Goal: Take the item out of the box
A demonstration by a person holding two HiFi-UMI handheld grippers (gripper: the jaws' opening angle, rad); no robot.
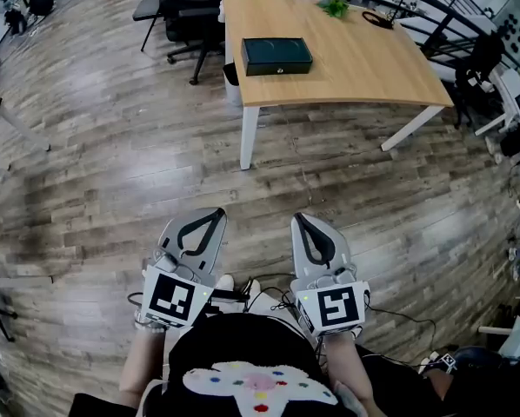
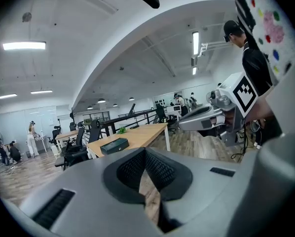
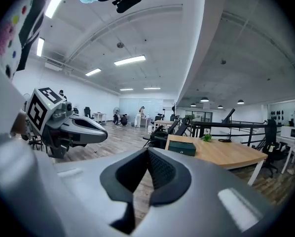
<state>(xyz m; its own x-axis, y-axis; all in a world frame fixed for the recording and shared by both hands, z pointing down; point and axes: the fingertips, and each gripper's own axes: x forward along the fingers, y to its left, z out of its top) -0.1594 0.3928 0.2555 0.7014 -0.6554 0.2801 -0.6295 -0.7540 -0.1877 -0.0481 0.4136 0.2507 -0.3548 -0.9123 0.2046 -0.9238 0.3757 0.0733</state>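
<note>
A dark green box lies shut on the near left part of a wooden table, well ahead of me across the floor. Both grippers hang close to my body, far short of the table. My left gripper is shut with nothing between its jaws, and so is my right gripper. In the left gripper view the box shows just above the closed left gripper, with the right gripper beside it. In the right gripper view the box sits beyond the shut right gripper.
Black office chairs stand at the table's far left. A small green plant and a black cable loop lie at its far edge. Racks and equipment line the right side. Wood floor stretches between me and the table.
</note>
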